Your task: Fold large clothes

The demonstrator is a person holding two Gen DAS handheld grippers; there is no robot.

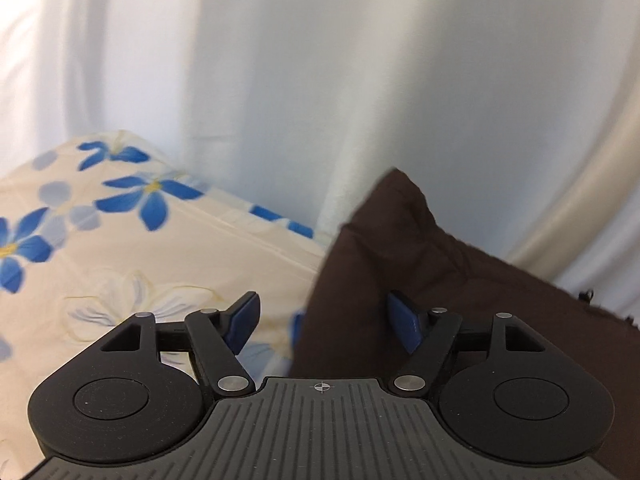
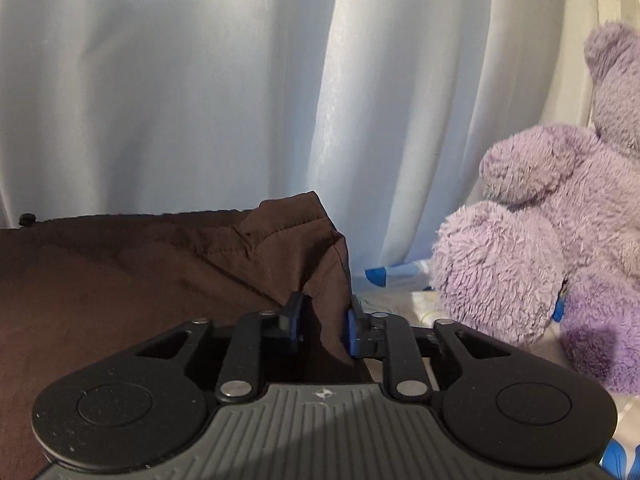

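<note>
from my left wrist view i see the left gripper (image 1: 323, 322) with its blue-padded fingers (image 1: 242, 322) spread apart and released. the left edge of the dark brown fabric garment (image 1: 400, 280) runs down between them; the right finger sits over the cloth, the left one over the cream bedsheet with blue flowers (image 1: 120, 240), and neither pad presses on anything that i can see. the garment lies on the bed, its upper corner standing up in a soft peak against the pale white curtain (image 1: 320, 80) that hangs behind. a small black drawstring end (image 1: 586, 294) pokes out at the garment's far right edge.

from my right wrist view the right gripper (image 2: 323, 326) has its fingers (image 2: 352, 332) drawn fairly close around a raised fold at the garment's right edge. the brown cloth fills the gap between them and lies against the right-hand pad; i cannot tell whether the pads actually pinch it or merely flank it. the rest of the garment (image 2: 140, 272) spreads off to the left across the bed, with a puckered, stitched corner lifted just above the fingers and another black cord end (image 2: 27, 220) at its far left edge.

just beside the garment on the right, a fluffy lilac plush bear (image 2: 560, 232) sits on the bedsheet (image 2: 400, 304), apart from the cloth. the white curtain (image 2: 200, 100) fills the background there too.
</note>
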